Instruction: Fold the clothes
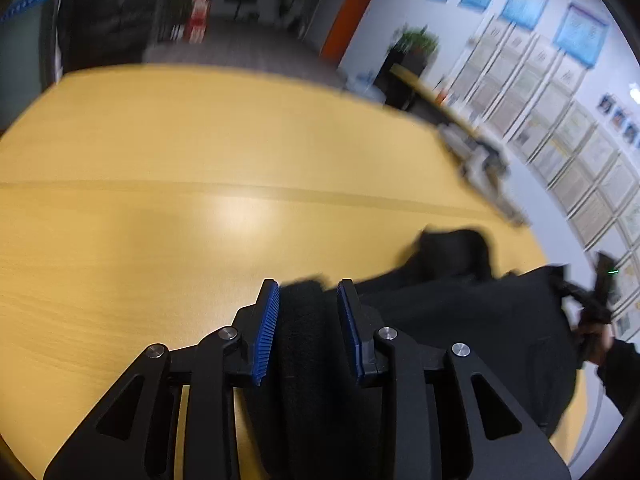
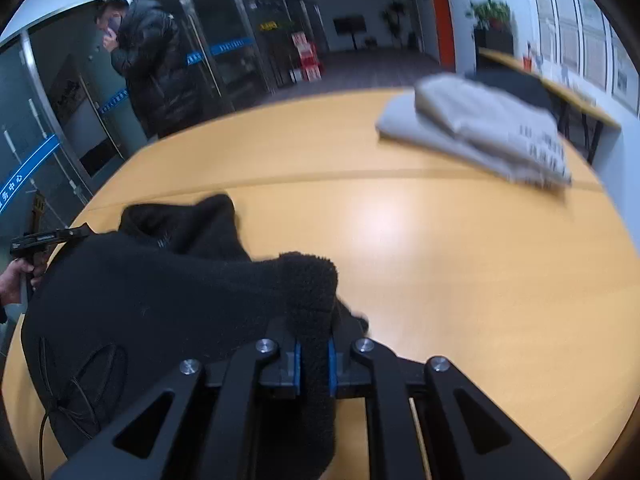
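Observation:
A black fleece garment (image 1: 460, 312) is held up over the yellow wooden table (image 1: 200, 200). My left gripper (image 1: 308, 288) is shut on a thick fold of the black garment between its blue pads. My right gripper (image 2: 314, 344) is shut on another fleecy edge of the same garment (image 2: 160, 288), which spreads to the left of it over the table (image 2: 460, 260). The right gripper also shows at the right edge of the left wrist view (image 1: 592, 300), and the left gripper at the left edge of the right wrist view (image 2: 44, 236).
A folded grey garment (image 2: 476, 136) lies at the table's far right, also blurred in the left wrist view (image 1: 480, 164). A person in a black jacket (image 2: 152, 64) stands beyond the far edge by glass doors. A second table (image 2: 560, 88) and a plant (image 2: 490, 12) stand by the wall.

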`<action>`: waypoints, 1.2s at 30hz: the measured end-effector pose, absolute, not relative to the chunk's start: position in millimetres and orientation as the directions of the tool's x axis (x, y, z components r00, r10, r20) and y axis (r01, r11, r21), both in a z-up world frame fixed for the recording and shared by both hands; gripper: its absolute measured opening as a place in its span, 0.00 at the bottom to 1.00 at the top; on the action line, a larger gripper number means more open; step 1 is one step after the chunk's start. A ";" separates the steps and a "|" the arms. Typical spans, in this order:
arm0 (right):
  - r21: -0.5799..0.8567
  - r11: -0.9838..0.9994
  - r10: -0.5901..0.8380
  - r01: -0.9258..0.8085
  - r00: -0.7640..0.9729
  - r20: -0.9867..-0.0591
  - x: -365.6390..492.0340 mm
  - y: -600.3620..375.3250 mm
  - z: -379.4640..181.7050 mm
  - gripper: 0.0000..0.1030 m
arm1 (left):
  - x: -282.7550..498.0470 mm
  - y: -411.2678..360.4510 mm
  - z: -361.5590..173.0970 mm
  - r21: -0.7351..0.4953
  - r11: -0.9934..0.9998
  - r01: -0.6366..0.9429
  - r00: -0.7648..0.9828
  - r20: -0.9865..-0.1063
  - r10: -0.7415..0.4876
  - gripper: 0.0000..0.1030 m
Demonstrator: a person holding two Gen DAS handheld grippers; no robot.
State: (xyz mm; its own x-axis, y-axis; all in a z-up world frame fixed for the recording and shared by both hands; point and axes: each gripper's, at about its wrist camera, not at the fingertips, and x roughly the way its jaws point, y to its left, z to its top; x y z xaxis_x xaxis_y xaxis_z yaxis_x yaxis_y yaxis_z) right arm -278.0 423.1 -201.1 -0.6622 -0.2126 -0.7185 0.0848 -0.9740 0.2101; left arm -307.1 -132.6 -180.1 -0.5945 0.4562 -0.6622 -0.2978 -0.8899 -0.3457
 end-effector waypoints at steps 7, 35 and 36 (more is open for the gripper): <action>0.132 -0.989 -0.069 -0.072 -0.561 -0.825 -288.4 429.1 -227.4 0.44 | -289.8 -116.4 -167.1 -0.256 -0.887 -0.384 -0.550 -0.708 0.443 0.36; 0.604 -0.649 -0.130 -0.462 -0.715 -0.687 -104.5 383.4 -247.9 0.89 | -205.8 -27.8 -215.6 0.016 -0.744 -0.668 -0.478 -0.775 0.413 0.71; 0.590 -0.655 -0.118 -0.472 -0.708 -0.697 -108.0 384.3 -247.8 0.70 | -205.8 -22.8 -216.5 0.003 -0.745 -0.667 -0.474 -0.774 0.421 0.71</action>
